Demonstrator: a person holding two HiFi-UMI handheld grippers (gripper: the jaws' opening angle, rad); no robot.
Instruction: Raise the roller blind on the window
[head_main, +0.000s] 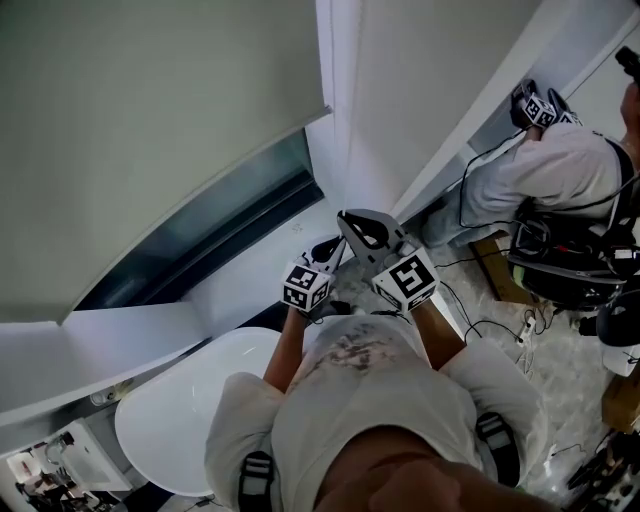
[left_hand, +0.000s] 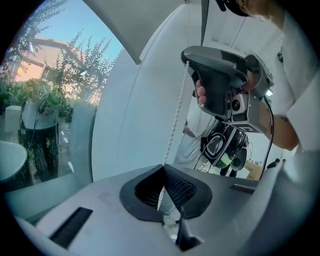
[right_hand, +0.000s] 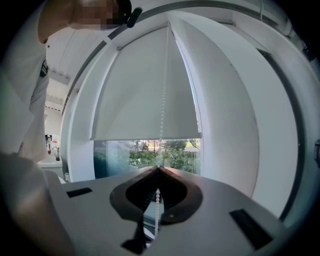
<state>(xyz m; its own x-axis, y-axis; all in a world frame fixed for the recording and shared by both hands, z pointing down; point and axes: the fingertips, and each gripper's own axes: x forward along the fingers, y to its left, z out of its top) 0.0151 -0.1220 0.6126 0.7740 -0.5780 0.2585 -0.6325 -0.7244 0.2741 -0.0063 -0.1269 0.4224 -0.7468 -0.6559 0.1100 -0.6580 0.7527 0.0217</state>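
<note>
The left gripper (left_hand: 163, 166) and the right gripper (right_hand: 158, 169) both have their fingers clamped on the bead chain (right_hand: 163, 90). Above the fingers hangs the half-lowered roller blind (right_hand: 130, 100).

The roller blind (right_hand: 140, 95) covers the window's (right_hand: 150, 152) top. Near its right edge, the bead chain (left_hand: 175, 125) runs between the jaws of the left gripper (left_hand: 164, 167), then the right gripper (right_hand: 158, 169) above.
</note>
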